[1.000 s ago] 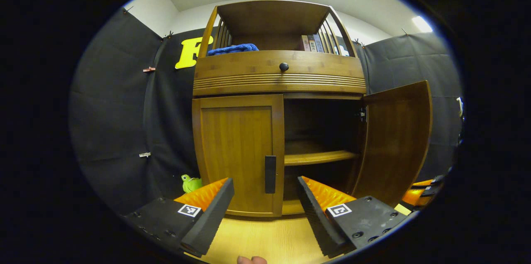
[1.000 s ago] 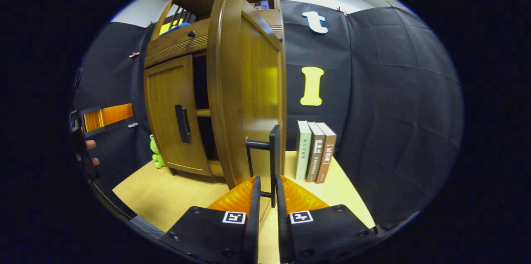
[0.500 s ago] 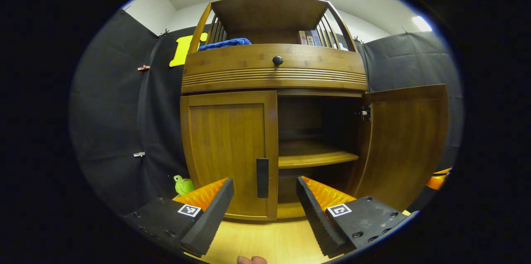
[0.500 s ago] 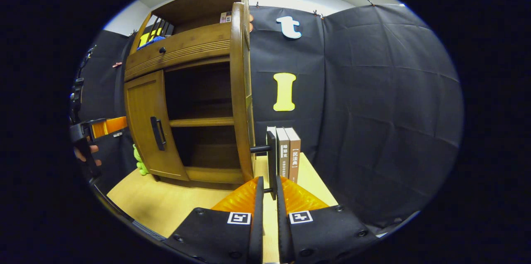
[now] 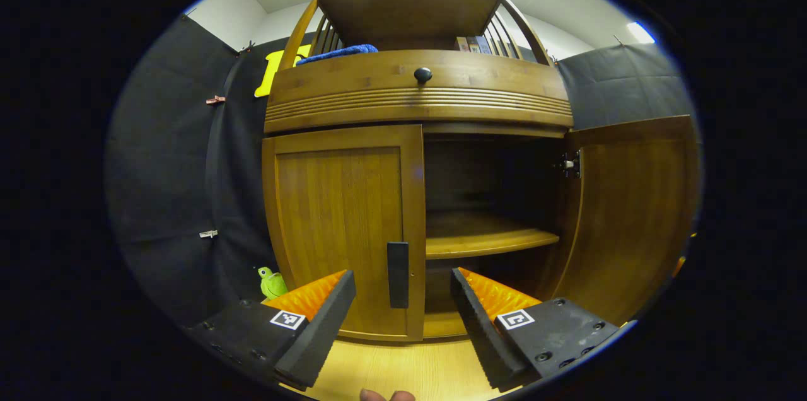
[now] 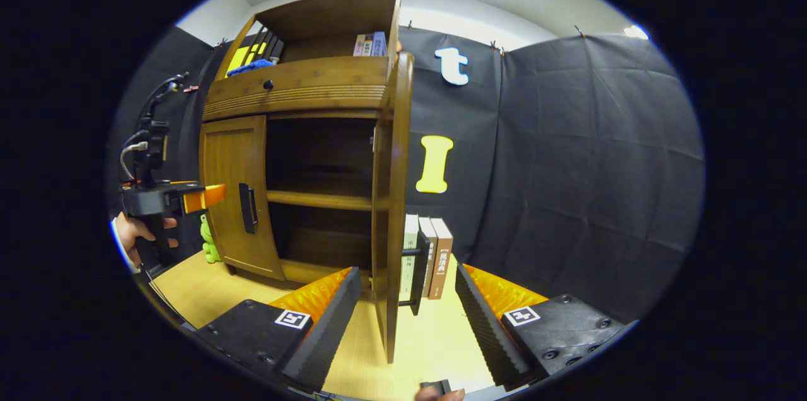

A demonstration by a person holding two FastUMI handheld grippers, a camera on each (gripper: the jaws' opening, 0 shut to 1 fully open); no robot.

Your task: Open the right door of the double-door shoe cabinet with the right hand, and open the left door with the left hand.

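Observation:
The wooden shoe cabinet (image 5: 416, 95) fills the left gripper view. Its left door (image 5: 343, 224) is closed, with a black bar handle (image 5: 398, 266) at its right edge. My left gripper (image 5: 403, 316) is open, its fingers on either side of that handle and a little short of it. The right door (image 5: 630, 212) is swung wide open. In the right gripper view the right door (image 6: 391, 199) shows edge-on, its black handle (image 6: 418, 272) just ahead. My right gripper (image 6: 408, 319) stands open around the door edge, touching nothing. The left gripper (image 6: 165, 198) shows at far left, held by a hand.
Inside the cabinet a shelf (image 5: 488, 240) is bare. Three books (image 6: 427, 256) stand on the yellow wooden floor (image 6: 435, 344) behind the open door. A green toy (image 5: 272, 283) sits left of the cabinet. A blue cloth (image 5: 337, 52) and books lie on the top shelf.
My right gripper swung the right door wide open, then opened and let go of its handle. My left gripper moved closer to the left door's handle, staying open.

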